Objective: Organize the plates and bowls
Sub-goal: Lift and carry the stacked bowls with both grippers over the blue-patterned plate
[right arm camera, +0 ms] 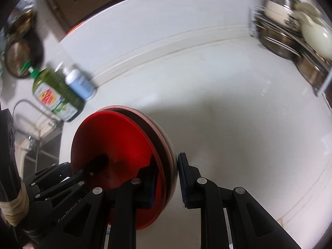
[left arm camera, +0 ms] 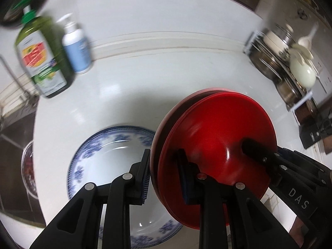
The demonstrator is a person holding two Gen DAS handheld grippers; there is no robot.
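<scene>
- Stock in hand: red plates [left arm camera: 217, 145], a small stack with a paler rim behind the front one, held on edge above the white surface [left arm camera: 166, 66]. Count unclear; at least two rims show.
- Left tongs [left arm camera: 164, 176]: narrow, closed on the stack's rim at its 8 o'clock in the left wrist view, one pad on the back and one on the red face.
- Right tongs [right arm camera: 166, 180]: narrow, closed on the opposite rim, at the stack's 4 o'clock in the right wrist view.
- Blue-patterned plate [left arm camera: 108, 155]: flat on the surface, at 9 o'clock of the red stack, untouched, nothing on it.
- Glass bowl [left arm camera: 29, 170]: partly seen at the left edge, low, beside the sink; contents not legible.
- Bystanders: green soap bottle [left arm camera: 41, 56] and white pump bottle [left arm camera: 76, 47] at 10 o'clock; rack of steel pots [left arm camera: 280, 68] at 2 o'clock.
- Status, by judgement: mid-task. Red plates gathered and in carriage, not yet set down; blue-patterned plate and bowl not yet sorted. Destination not shown.
</scene>
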